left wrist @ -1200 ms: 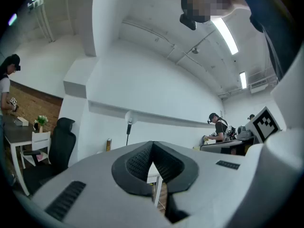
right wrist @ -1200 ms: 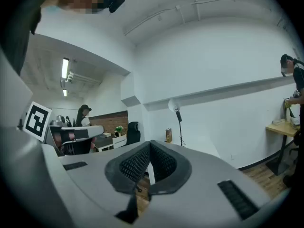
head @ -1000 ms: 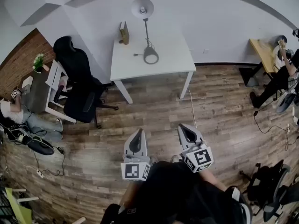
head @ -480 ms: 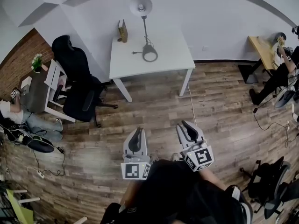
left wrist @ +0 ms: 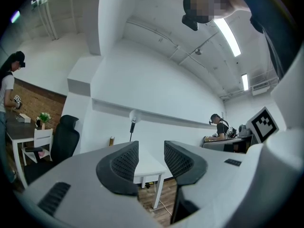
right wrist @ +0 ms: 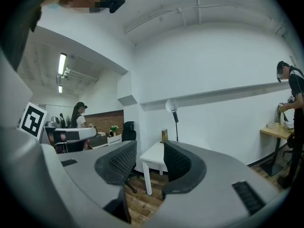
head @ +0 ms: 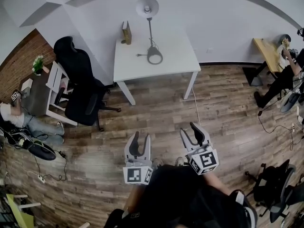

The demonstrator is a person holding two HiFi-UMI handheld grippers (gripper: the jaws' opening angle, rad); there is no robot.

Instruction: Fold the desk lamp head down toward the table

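Observation:
A desk lamp [head: 149, 28] stands upright on a white table [head: 175, 56] far ahead, its white head [head: 147, 6] raised on a thin stem above a round base [head: 154, 57]. The lamp [left wrist: 132, 123] shows small in the left gripper view, and the lamp [right wrist: 172, 109] shows again in the right gripper view. My left gripper [head: 139, 142] and right gripper [head: 194, 133] hover over the wooden floor, well short of the table. Both have just been opening; nothing is between their jaws.
A small tan box [head: 126, 33] stands at the table's back left. A black office chair [head: 81, 84] and a small side desk [head: 42, 87] sit left of the table. A cable [head: 195, 107] trails on the floor. People are at the far left and far right.
Both grippers' jaws have parted from shut to open. The left gripper has shifted slightly; the view has drifted a little.

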